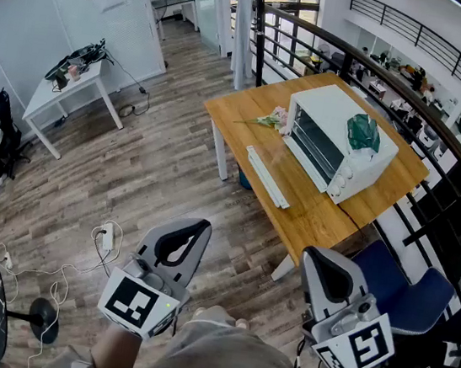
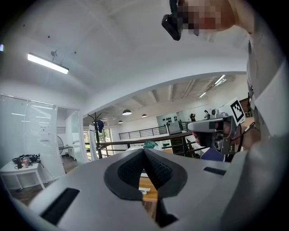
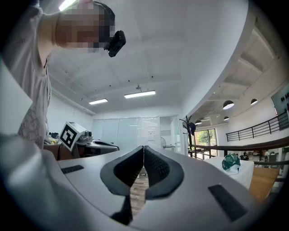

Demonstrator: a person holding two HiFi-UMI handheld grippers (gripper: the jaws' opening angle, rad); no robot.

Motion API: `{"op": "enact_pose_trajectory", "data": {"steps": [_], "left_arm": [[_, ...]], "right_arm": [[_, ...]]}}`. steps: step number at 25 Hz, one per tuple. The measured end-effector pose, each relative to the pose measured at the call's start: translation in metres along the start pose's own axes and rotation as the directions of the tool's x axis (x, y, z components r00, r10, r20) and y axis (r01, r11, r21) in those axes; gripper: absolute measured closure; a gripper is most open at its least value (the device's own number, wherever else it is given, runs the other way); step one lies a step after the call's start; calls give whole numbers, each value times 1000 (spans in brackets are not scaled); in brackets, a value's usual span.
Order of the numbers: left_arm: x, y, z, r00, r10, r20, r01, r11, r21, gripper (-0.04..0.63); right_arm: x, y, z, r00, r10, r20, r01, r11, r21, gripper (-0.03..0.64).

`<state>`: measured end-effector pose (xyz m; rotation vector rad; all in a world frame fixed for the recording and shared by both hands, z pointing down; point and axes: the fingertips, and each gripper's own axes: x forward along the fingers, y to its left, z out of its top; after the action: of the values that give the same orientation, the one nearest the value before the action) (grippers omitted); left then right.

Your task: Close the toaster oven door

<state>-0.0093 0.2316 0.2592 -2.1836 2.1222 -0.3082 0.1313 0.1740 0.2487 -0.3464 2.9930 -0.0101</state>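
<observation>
Head view: left tongs [image 1: 197, 229], right tongs [image 1: 320, 257] closed, empty; toaster oven door [image 1: 267, 178] indistinct.

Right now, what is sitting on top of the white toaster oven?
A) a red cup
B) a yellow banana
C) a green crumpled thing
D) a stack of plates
C: the head view shows a green crumpled thing resting on top of the white toaster oven, which stands on the wooden table.
</observation>
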Motion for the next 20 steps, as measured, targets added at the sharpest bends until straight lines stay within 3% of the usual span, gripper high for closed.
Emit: {"op": "enact_pose_trajectory", "data": {"steps": [10,12,14,16,17,18,19,20], "left_arm": [[8,-5,7,1000,1,20,-1,1000,-2,578],[4,0,17,994,42,102,-38,998,-40,578],[-6,10,30,972,112,204,-93,990,-103,577],[-7,19,31,963,155,219,-130,984,-124,543],[-5,22,28,964,166,206,-143,982,-120,475],[-3,24,25,966,171,192,-150,982,-117,434],[-1,25,22,968,172,181,-153,981,-116,431],[1,26,20,970,171,174,-152,982,-115,431]], "right_arm": [[-5,-11,-2,1000,5,-12,-5,1000,20,584],[-6,-12,-1,1000,20,-3,-20,1000,16,584],[-4,-11,0,999,35,17,-35,999,13,584],[-1,-11,2,999,27,48,-28,999,16,583],[1,-13,3,998,20,62,-21,1000,19,570],[3,-14,3,997,18,70,-20,1000,20,516],[5,-15,2,997,22,72,-24,1000,18,450],[7,-16,1,997,29,72,-30,999,15,436]]}}
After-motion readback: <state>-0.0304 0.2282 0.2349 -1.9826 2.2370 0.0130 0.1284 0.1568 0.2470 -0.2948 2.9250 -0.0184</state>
